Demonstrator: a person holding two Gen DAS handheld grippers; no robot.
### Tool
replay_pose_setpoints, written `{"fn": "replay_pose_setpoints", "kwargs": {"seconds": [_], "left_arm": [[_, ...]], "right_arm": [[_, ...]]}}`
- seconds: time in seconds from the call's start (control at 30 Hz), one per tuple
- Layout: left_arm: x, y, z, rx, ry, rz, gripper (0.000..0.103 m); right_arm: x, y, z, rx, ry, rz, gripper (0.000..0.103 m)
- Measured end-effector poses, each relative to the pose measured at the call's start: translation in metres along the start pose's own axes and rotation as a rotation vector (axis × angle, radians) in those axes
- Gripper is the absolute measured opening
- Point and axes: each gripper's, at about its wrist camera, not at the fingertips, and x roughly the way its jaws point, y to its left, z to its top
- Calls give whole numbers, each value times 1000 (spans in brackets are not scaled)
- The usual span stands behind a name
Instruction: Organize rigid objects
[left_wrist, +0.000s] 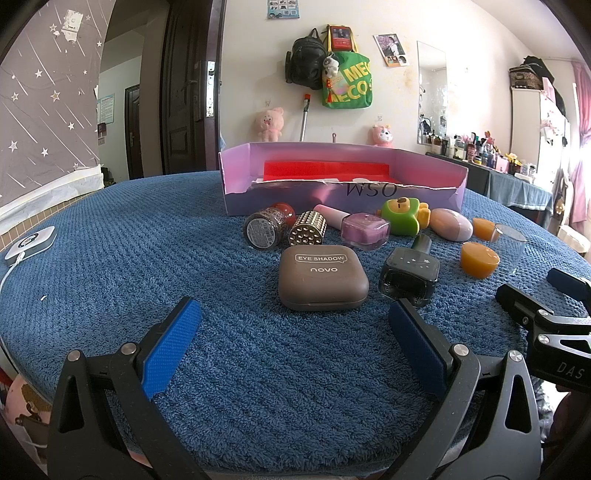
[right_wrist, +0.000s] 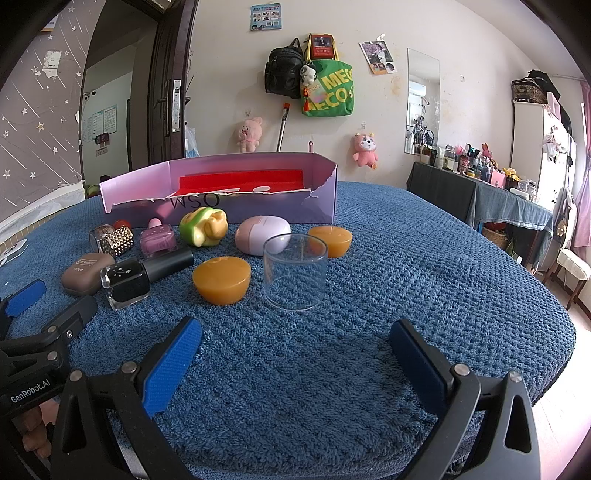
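Note:
Small rigid items lie on a blue towel in front of a purple box (left_wrist: 236, 181) (right_wrist: 325, 192) with a red lining. A brown eye shadow case (left_wrist: 322, 282) (right_wrist: 86, 273) rests just ahead of my left gripper (left_wrist: 295, 314), which is open and empty. Beside the case stands a black nail polish bottle (left_wrist: 410, 277) (right_wrist: 127, 282). My right gripper (right_wrist: 295, 332) is open and empty, a short way before a clear cup (right_wrist: 295, 275) (left_wrist: 511, 243) and an orange half-sphere (right_wrist: 221, 278) (left_wrist: 479, 258). A second orange piece (right_wrist: 330, 240) lies behind the cup.
Near the box sit a glitter jar (left_wrist: 264, 229), a studded gold cylinder (left_wrist: 307, 229) (right_wrist: 120, 240), a purple polish bottle (left_wrist: 364, 230) (right_wrist: 159, 240), a green toy (left_wrist: 400, 216) (right_wrist: 203, 229) and a pink oval case (left_wrist: 450, 223) (right_wrist: 258, 236). A white device (left_wrist: 31, 243) lies far left.

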Motion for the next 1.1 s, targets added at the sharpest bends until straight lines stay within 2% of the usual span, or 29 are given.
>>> {"fn": "replay_pose_setpoints", "kwargs": {"seconds": [0.97, 1.1], "left_arm": [[0, 0, 0, 0, 1, 0, 103], [1, 1, 3, 3, 23, -6, 103]], "right_arm": [[1, 0, 0, 0, 0, 0, 103], [1, 0, 1, 0, 9, 5, 103]]}}
